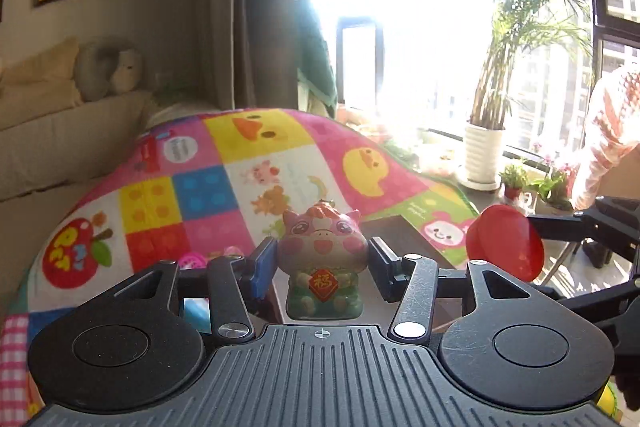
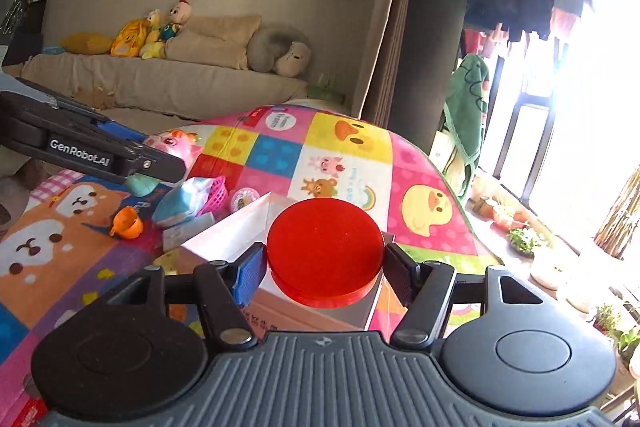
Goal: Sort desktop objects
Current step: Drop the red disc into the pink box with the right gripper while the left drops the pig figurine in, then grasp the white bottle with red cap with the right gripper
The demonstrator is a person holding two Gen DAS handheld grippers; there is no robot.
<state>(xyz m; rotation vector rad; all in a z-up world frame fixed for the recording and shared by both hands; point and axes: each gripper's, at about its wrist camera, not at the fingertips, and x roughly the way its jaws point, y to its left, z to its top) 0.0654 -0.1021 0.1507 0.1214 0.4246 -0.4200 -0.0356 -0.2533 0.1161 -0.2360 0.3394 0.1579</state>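
The left gripper (image 1: 322,267) holds a pig figurine (image 1: 322,259) by the sides of its head, lifted above the colourful patchwork cloth (image 1: 224,187), with the pads against its cheeks. The figurine looks like glazed ceramic or hard resin: stiff, smooth, probably slippery and breakable if dropped. Its round head gives little flat surface, so a hold lower on the squarer green body would likely be steadier.

The right gripper (image 2: 324,267) is closed on a red disc (image 2: 324,251), one pad on each side of its rim, and carries it flat above a white box (image 2: 240,231). The disc looks like rigid, light plastic with a glossy face; gripping it across the rim seems right, though the thin edge could slide out if it tilts.

By count: one pig figurine and one red disc, both held, near the middle of the table. On the cloth to the left lie one small orange cup (image 2: 128,223), one pale blue packet (image 2: 184,203), one pink basket (image 2: 216,193) and one white box. Other small bits near the box are too unclear to count.
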